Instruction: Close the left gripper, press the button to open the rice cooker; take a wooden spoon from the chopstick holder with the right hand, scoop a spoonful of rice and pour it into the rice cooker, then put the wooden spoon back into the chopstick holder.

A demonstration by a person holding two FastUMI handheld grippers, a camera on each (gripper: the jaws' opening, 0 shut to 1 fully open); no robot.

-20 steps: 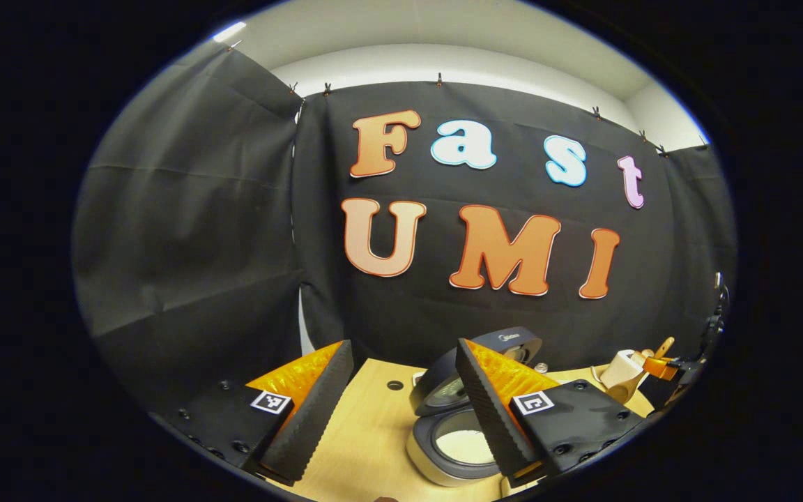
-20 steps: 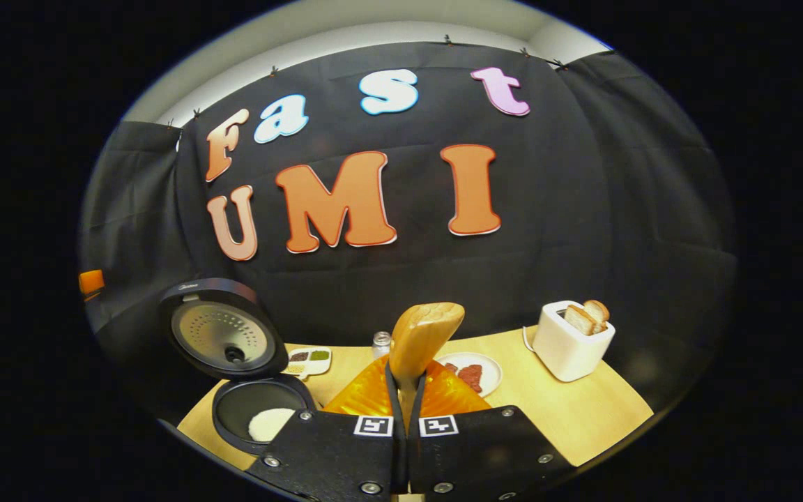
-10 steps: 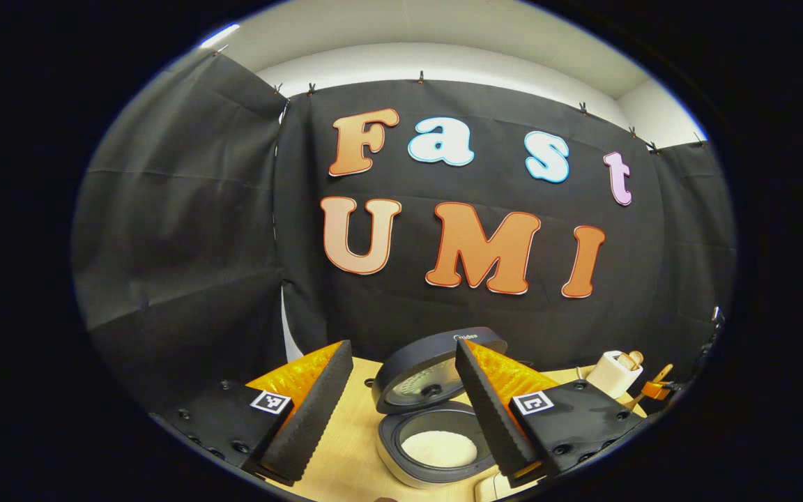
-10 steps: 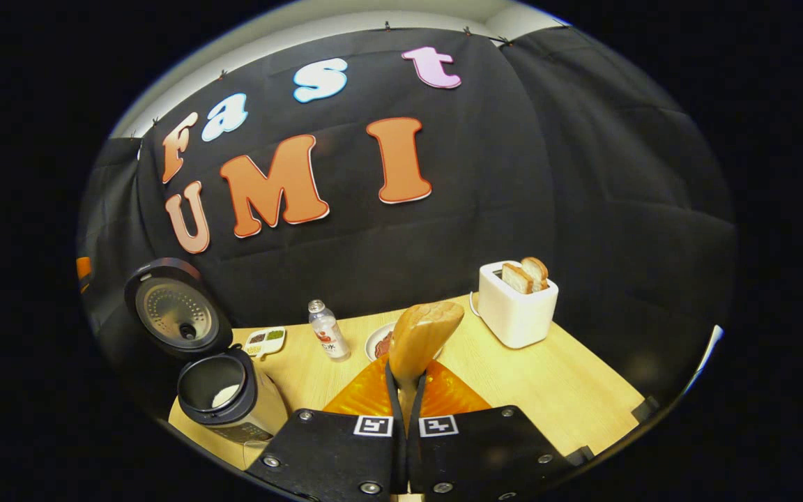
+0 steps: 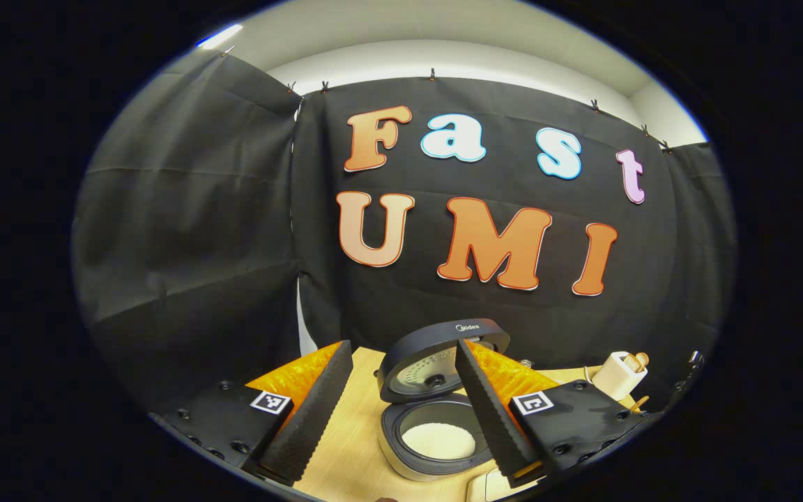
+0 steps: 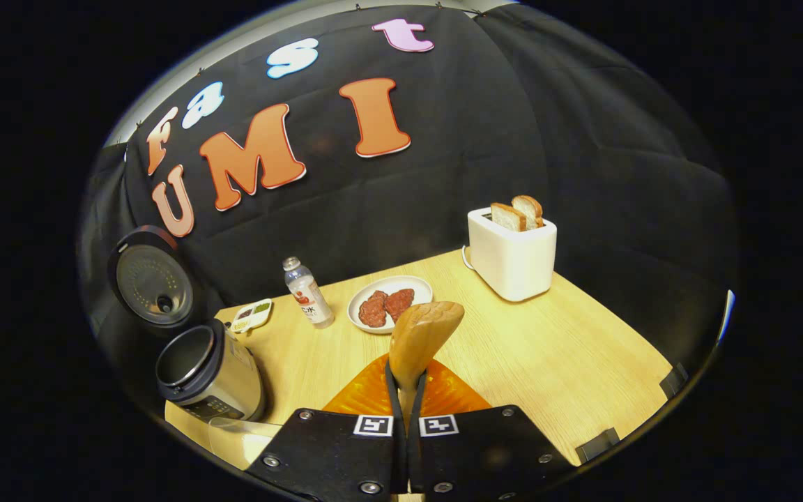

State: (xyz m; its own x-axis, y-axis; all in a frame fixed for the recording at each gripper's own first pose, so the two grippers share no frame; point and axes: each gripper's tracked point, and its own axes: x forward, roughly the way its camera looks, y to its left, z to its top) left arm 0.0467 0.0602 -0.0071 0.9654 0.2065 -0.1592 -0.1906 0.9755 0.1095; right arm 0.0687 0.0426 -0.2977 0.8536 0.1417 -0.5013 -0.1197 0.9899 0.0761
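The rice cooker (image 5: 429, 436) stands with its lid (image 5: 443, 352) raised and white rice (image 5: 438, 440) in the pot. My left gripper (image 5: 401, 346) is open, its fingers apart in front of the cooker and holding nothing. My right gripper (image 6: 406, 376) is shut on the handle of the wooden spoon (image 6: 422, 335), whose bowl sticks up past the fingertips. In the right gripper view the rice cooker (image 6: 208, 373) sits low at the left with its lid (image 6: 150, 275) up, well away from the spoon. I cannot tell whether rice lies on the spoon.
On the wooden table (image 6: 548, 348) are a white toaster (image 6: 511, 252) with bread slices, a plate of meat (image 6: 389, 307), a small bottle (image 6: 307, 293) and a small sauce dish (image 6: 251, 315). A clear container (image 6: 241, 436) sits by the cooker at the table's near edge.
The right gripper with the spoon has risen and swung right, away from the cooker, which now sits farther left and lower. The left gripper stays open, shifted only slightly.
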